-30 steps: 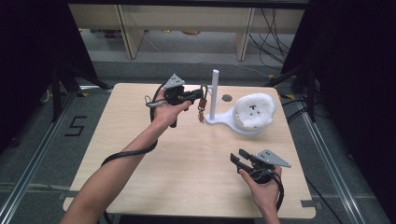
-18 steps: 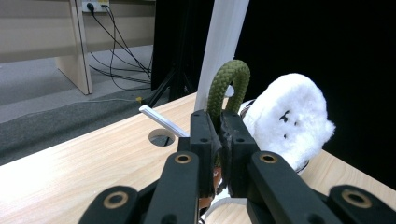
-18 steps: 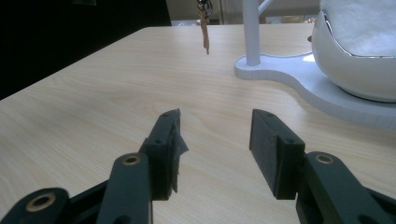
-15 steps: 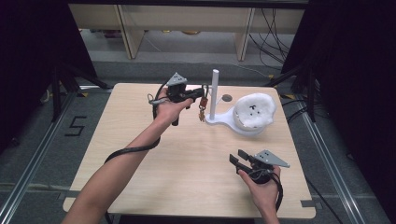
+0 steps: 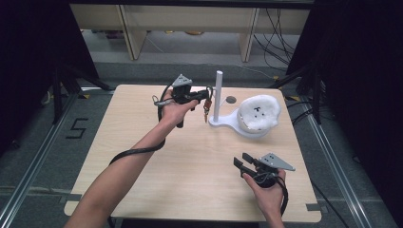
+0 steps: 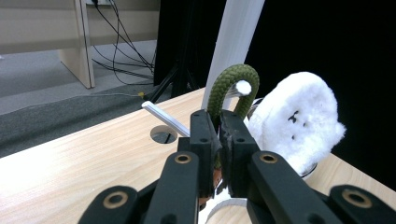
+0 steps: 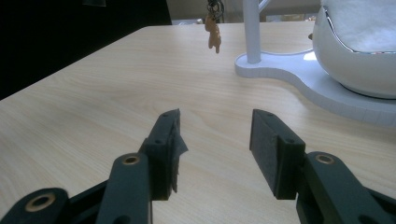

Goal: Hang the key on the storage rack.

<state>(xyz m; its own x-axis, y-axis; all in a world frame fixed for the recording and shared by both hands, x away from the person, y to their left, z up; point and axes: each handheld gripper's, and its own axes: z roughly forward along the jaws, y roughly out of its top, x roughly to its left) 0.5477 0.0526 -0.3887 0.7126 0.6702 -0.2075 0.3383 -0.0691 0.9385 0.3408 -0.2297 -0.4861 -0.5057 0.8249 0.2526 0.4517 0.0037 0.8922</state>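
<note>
Pale wood-grain surface (image 5: 190, 161), matte, rounded corners, dark floor around it. We take the white post (image 5: 218, 95) as landmark.

Nearest us, well short of the post, the right gripper (image 5: 243, 165) idles low over the surface, jaws parted with nothing between them; black ribbed pads (image 7: 268, 140).

Just left of the post, the left gripper (image 5: 206, 92) has its jaws clamped on a green braided cord loop (image 6: 232, 88) whose arch pokes up above the jaw tips, with a white peg tip (image 6: 243, 87) showing right at the loop. An orange charm (image 5: 206, 113) dangles below on small metal links.

We judge the step as hanging the loop on the stand's peg, mid-placement. Next move calls for easing the loop fully over the peg, then releasing; cord is soft, could slip off.

Right of the post, on the same smooth white plastic base (image 5: 227, 122), sits a fluffy white plush (image 5: 259, 113) with a stitched dark face.
</note>
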